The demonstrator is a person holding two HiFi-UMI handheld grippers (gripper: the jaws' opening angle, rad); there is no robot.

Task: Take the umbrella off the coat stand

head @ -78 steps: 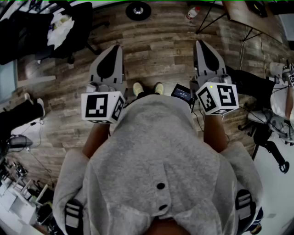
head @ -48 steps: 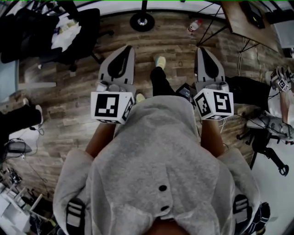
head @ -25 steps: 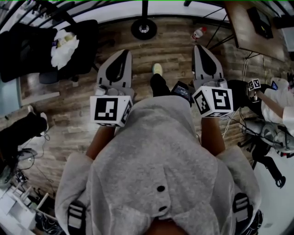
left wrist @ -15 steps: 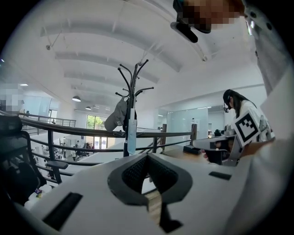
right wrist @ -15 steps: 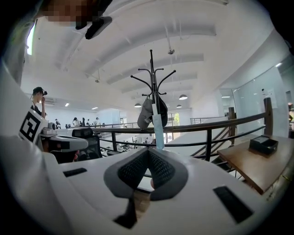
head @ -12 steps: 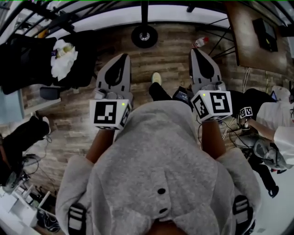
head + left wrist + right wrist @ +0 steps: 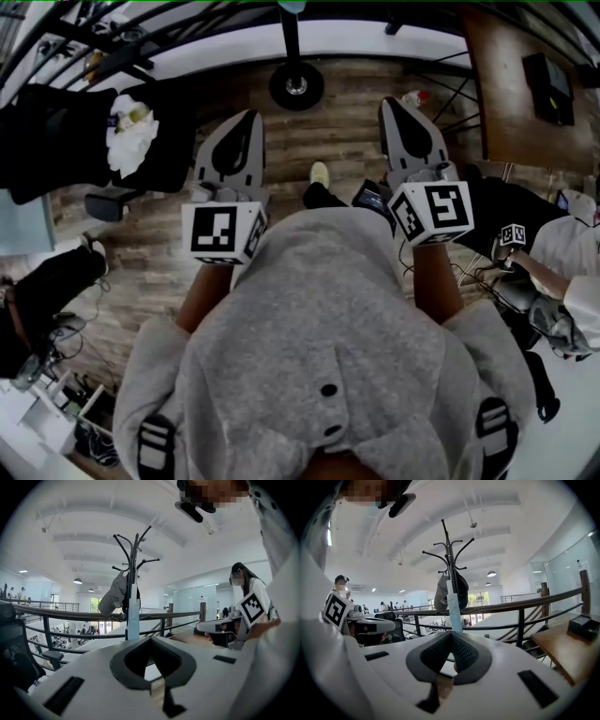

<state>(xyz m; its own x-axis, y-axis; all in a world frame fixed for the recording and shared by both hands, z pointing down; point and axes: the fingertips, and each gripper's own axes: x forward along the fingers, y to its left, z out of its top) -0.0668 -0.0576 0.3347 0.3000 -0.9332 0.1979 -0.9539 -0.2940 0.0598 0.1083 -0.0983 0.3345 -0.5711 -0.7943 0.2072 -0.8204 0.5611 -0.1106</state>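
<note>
the left hand-held gripper (image 7: 247, 117) and right hand-held gripper (image 7: 390, 103) are pointing, closed and empty, at the coat stand (image 7: 134, 557) holding the umbrella (image 7: 133, 618).

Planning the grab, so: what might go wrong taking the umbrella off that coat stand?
The cap hangs beside the umbrella on the coat stand; lifting might drag it off. The stand's round base looks small, so a sideways pull may tip it. Also the left gripper and right gripper are shut; they must open first.

Coat stand base (image 7: 296, 86) nearer now
</note>
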